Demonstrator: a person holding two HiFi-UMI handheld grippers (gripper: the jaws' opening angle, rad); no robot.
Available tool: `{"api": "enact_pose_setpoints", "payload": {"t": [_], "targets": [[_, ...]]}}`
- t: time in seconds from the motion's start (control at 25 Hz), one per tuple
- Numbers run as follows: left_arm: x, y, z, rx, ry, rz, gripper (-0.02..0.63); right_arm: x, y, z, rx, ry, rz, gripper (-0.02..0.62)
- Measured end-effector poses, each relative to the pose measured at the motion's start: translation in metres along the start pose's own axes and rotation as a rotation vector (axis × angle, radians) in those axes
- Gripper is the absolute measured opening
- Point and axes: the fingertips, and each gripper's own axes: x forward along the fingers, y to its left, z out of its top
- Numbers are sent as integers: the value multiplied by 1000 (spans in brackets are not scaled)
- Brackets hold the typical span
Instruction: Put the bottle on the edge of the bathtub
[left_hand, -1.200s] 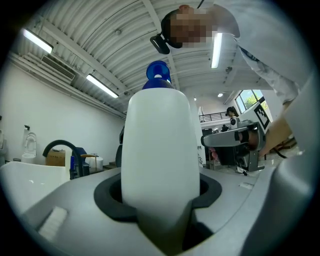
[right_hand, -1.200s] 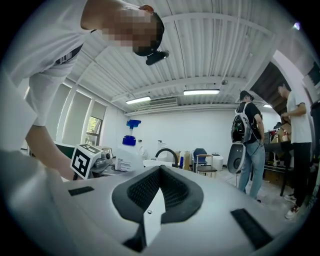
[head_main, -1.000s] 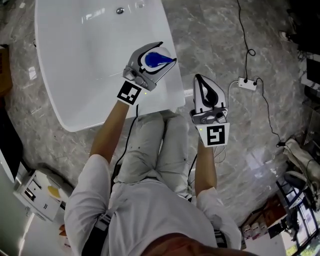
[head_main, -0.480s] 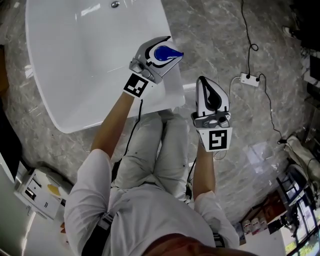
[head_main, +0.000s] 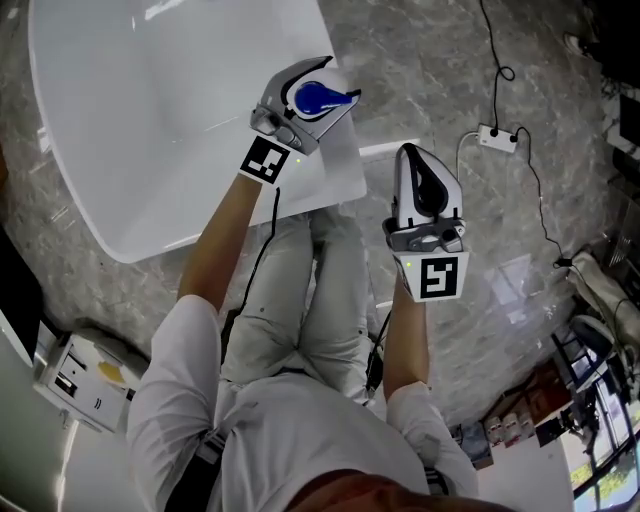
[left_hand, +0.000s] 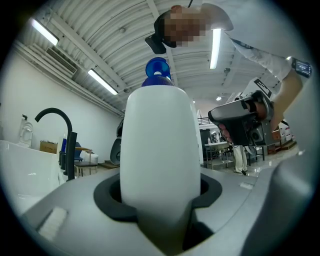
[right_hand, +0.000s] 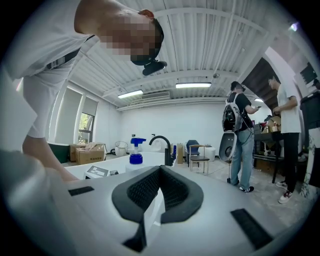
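The pads of my left gripper (head_main: 332, 98) are clamped on the white, blue-capped bottle (left_hand: 159, 150), jaws about half spread around its body. The bottle stands upright in the grip, with the cap well clear above the jaws. In the head view its blue top (head_main: 314, 96) sits over the near right corner of the white bathtub (head_main: 335, 185), above the flat rim rather than the basin. I cannot tell from any view whether its base is already touching the rim.

My right gripper (head_main: 418, 160) hangs off to the right over the marble floor, apart from the tub. Its ribbed pads meet at the tips and hold nothing. A black faucet (left_hand: 56, 134) rises at the tub's far left in the left gripper view.

As I judge it, the step in hand is the set-down. To do it well I should keep the gripper level so the base lands flat. It should go down on the broad part of the rim, clear of both the inner slope and the outer drop. I would let the bottle take its own weight on the ledge before easing the jaws apart. The pads should open evenly and draw straight back toward me, so neither side drags the body and tips it. The right gripper has no part here and is best kept where it is.
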Motion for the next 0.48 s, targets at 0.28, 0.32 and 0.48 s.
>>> {"api": "enact_pose_setpoints", "payload": {"t": [0.28,0.32,0.48], "targets": [[5,-6,1,14,30,-34,365,-5,1,10,7,20,-6,0],[5,-7,4,13,34,-36,390,-7,1,13,8,23,-6,2],[-5,-11,21,21,52,-30,451,-19,8,28,19,35,-10,2]]}}
